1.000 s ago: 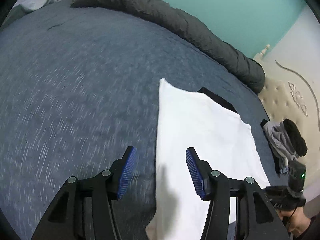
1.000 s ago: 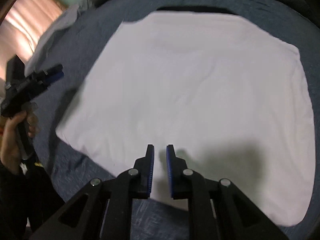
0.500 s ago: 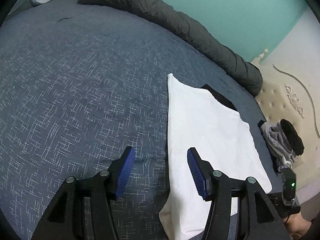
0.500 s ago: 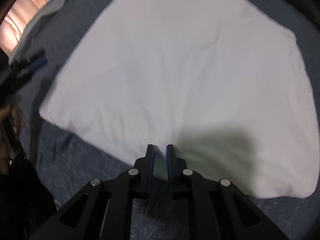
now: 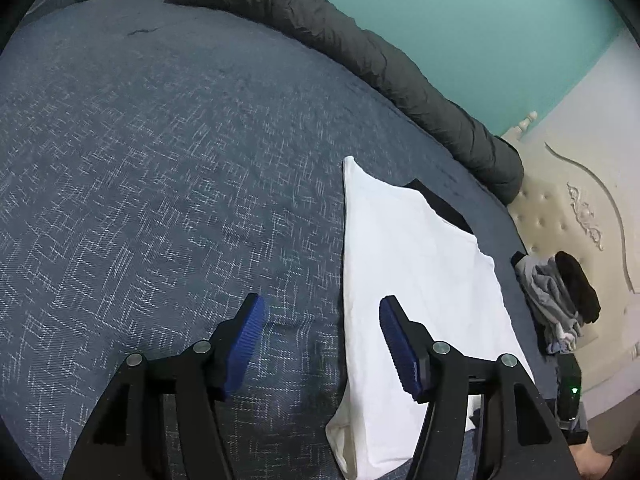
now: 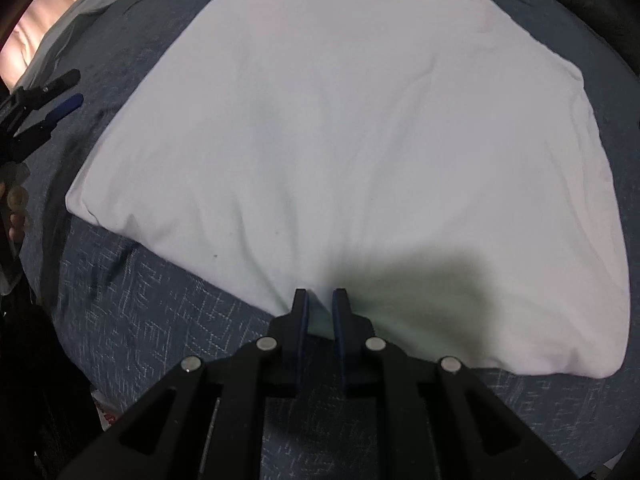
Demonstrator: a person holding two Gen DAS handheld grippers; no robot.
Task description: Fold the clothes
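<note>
Here the right claw [image 6: 320, 304] is pinched nearly closed on the near edge of the white folded cotton garment [image 6: 352, 152], which lies flat on the dark blue cross-hatched bedspread [image 5: 160, 184]. The left claw [image 5: 320, 344] hangs above the bedspread with jaws opening and nothing between them, the garment's long edge just beside its right finger. A rolled dark grey duvet [image 5: 360, 60] lines the far side.
</note>
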